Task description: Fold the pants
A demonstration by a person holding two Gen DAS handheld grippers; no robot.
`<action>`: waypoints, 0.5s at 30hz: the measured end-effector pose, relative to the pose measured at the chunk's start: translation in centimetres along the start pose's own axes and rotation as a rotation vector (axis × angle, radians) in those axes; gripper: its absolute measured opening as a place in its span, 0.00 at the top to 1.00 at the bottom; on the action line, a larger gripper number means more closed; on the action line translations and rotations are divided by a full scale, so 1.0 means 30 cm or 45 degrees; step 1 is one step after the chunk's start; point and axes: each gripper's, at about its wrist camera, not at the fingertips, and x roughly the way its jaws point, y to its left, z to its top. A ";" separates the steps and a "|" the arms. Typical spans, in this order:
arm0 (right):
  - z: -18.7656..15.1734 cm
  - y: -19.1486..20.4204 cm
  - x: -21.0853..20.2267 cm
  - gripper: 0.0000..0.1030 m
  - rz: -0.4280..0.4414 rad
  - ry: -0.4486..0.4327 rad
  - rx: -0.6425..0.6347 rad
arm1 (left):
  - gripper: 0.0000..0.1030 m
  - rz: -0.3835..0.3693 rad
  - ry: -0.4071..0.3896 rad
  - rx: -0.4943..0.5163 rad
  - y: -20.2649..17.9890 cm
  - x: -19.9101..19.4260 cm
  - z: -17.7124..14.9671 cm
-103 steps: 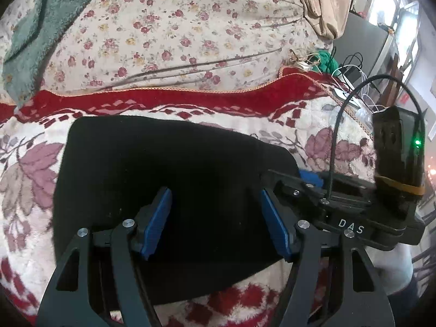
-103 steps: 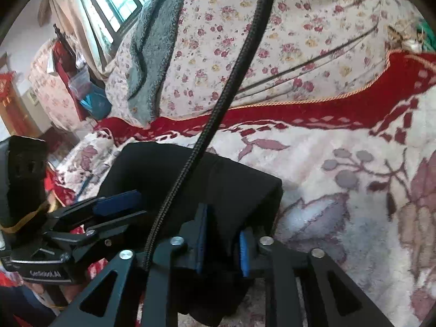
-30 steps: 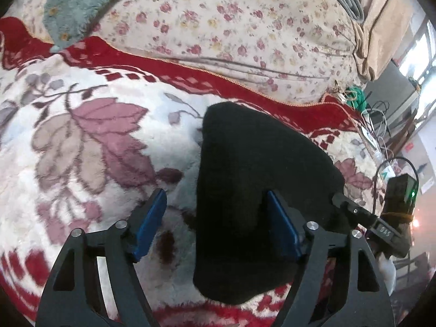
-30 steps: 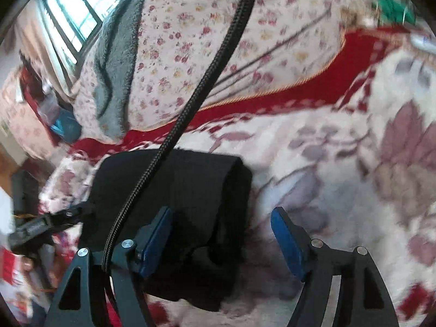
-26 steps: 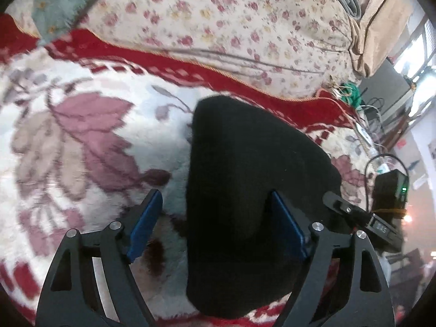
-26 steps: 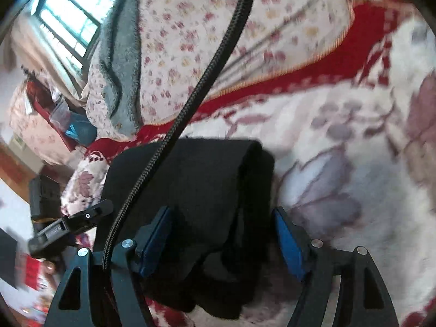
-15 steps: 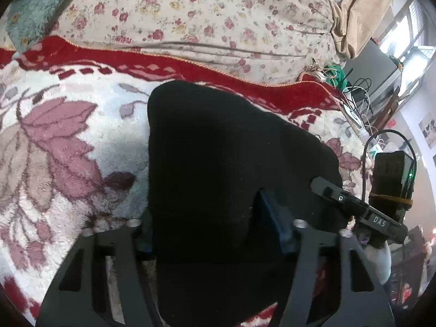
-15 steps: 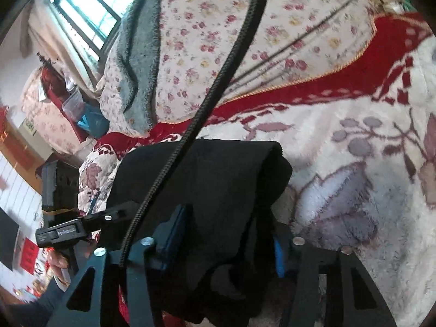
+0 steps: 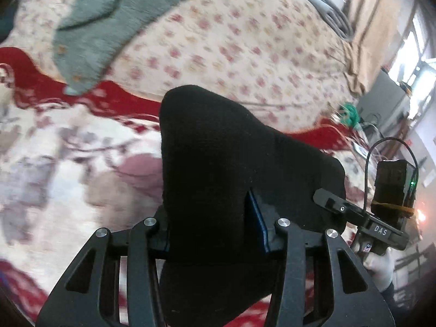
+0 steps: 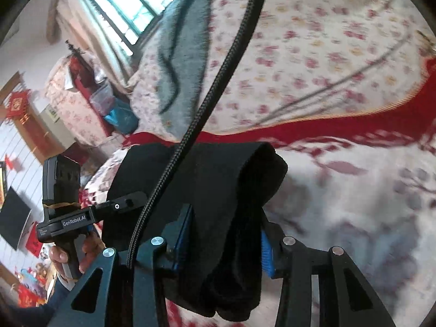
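Observation:
The folded black pants are a thick bundle lifted off the floral blanket. My left gripper is shut on the bundle's left end. My right gripper is shut on its right end, where the stacked layers show between the blue pads. Each gripper appears in the other's view: the right one and the left one.
A rose-print quilt pile with a grey-green blanket on it rises behind. A black cable crosses the right wrist view. Cords and a table stand at the far right; a window and boxes at the left.
Both grippers went from open on either side of the bundle to shut on its two ends. The bundle has risen off the blanket and both views blur with motion.

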 end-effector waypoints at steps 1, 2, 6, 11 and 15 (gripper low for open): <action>0.007 0.022 0.029 0.59 0.014 0.005 -0.009 | 0.57 0.026 -0.008 -0.020 0.042 -0.017 0.011; 0.015 0.043 0.068 0.59 0.031 0.015 -0.016 | 0.57 0.041 -0.010 -0.035 0.070 -0.028 0.013; 0.036 0.119 0.237 0.59 0.066 0.086 -0.045 | 0.57 0.124 -0.001 -0.112 0.216 -0.047 0.010; 0.027 0.172 0.426 0.59 0.075 0.192 -0.052 | 0.57 0.180 0.024 -0.233 0.373 -0.027 -0.026; 0.015 0.182 0.535 0.54 -0.040 0.243 -0.119 | 0.57 0.150 0.045 -0.312 0.448 0.000 -0.055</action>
